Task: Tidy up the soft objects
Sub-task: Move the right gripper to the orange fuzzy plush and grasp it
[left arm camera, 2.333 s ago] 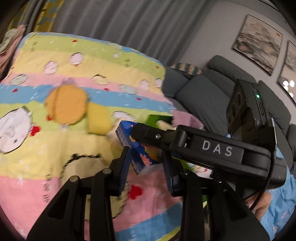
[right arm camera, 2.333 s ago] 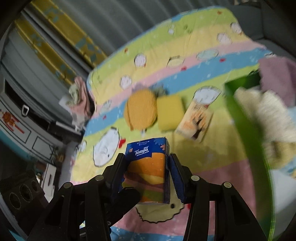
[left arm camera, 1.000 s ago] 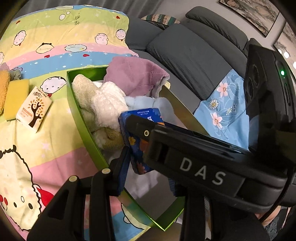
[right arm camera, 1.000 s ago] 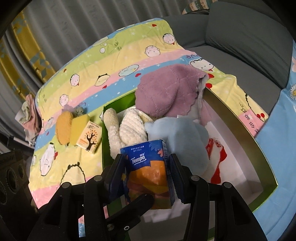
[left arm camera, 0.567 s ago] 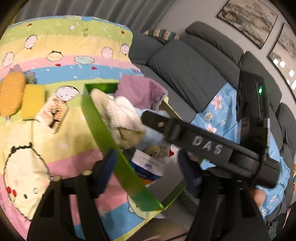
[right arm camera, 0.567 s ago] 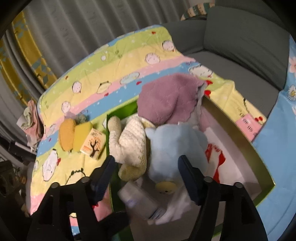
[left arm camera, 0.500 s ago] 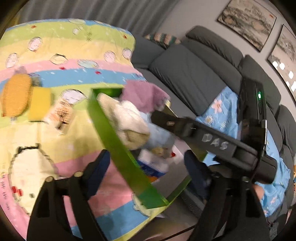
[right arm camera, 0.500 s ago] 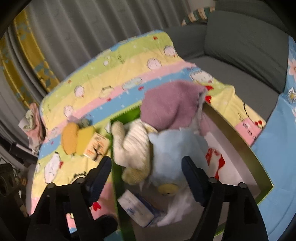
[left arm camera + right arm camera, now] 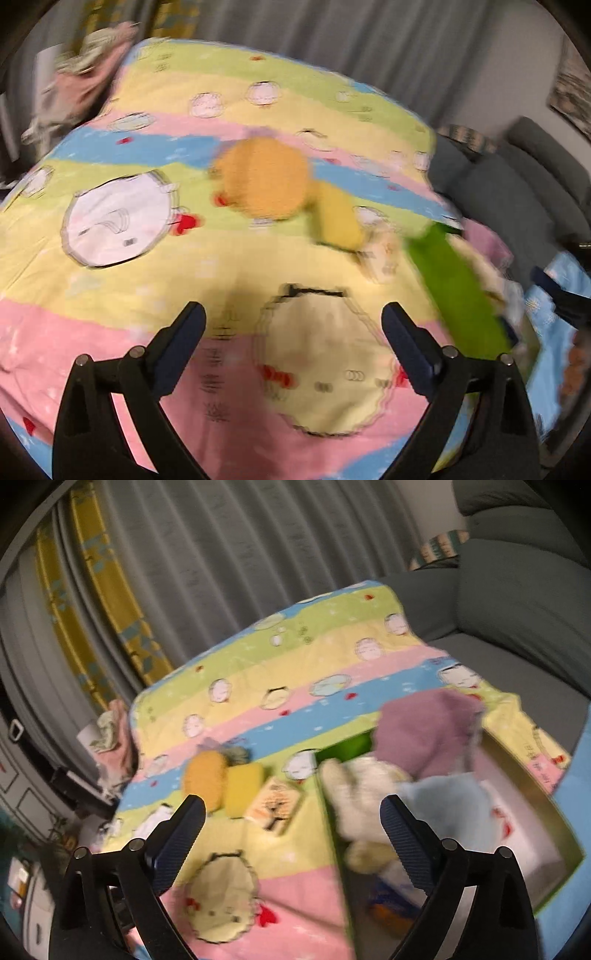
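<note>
The next soft things, an orange pad (image 9: 264, 182), a yellow sponge (image 9: 338, 218) touching it and a small tissue pack (image 9: 275, 806), lie on the striped blanket (image 9: 110, 295) ahead of both tongs. The green box (image 9: 334, 819), already holding plush items and a blue tissue pack (image 9: 391, 904), sits off to the right. The left gripper (image 9: 293, 334) and right gripper (image 9: 291, 825) have just been opening; both stand wide and empty. Best to settle the blurred left gripper, straddle one item squarely, then close gently.
</note>
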Action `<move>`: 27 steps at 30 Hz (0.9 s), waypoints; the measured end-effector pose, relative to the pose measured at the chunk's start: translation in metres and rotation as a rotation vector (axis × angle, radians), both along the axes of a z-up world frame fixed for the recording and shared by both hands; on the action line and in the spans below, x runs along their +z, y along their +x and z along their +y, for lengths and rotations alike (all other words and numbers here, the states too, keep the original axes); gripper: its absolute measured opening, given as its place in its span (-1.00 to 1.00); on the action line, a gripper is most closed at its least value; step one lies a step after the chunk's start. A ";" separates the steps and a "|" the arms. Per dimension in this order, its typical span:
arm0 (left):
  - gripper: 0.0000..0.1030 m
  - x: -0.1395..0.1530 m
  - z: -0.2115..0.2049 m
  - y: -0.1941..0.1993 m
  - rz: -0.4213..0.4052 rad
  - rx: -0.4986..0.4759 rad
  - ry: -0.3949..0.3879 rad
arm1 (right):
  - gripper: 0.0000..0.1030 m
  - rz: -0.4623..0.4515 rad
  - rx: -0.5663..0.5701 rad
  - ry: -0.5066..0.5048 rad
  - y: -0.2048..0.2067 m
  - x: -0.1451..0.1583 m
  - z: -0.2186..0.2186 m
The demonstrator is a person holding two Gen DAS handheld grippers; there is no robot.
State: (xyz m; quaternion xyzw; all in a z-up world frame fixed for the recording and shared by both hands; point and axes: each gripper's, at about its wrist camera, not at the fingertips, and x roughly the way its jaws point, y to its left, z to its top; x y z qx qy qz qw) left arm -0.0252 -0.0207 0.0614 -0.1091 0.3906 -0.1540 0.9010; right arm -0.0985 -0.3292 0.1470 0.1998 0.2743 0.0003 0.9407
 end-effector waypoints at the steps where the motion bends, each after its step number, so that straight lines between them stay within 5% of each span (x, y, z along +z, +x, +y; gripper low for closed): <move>1: 0.85 -0.005 0.004 0.004 0.030 0.027 0.024 | 0.90 -0.001 0.018 0.016 0.002 -0.001 0.006; 7: 0.85 -0.006 0.028 0.011 0.062 0.111 0.038 | 0.91 0.059 0.182 0.178 0.035 -0.017 0.048; 15: 0.85 0.001 0.059 0.012 0.061 0.230 0.011 | 0.91 0.201 0.214 0.095 0.133 -0.041 0.124; 20: 0.85 0.002 0.061 0.016 0.080 0.201 -0.014 | 0.91 0.257 0.204 -0.080 0.213 -0.050 0.164; 27: 0.85 0.004 0.072 0.022 0.088 0.226 -0.036 | 0.90 0.353 0.155 -0.188 0.278 -0.081 0.178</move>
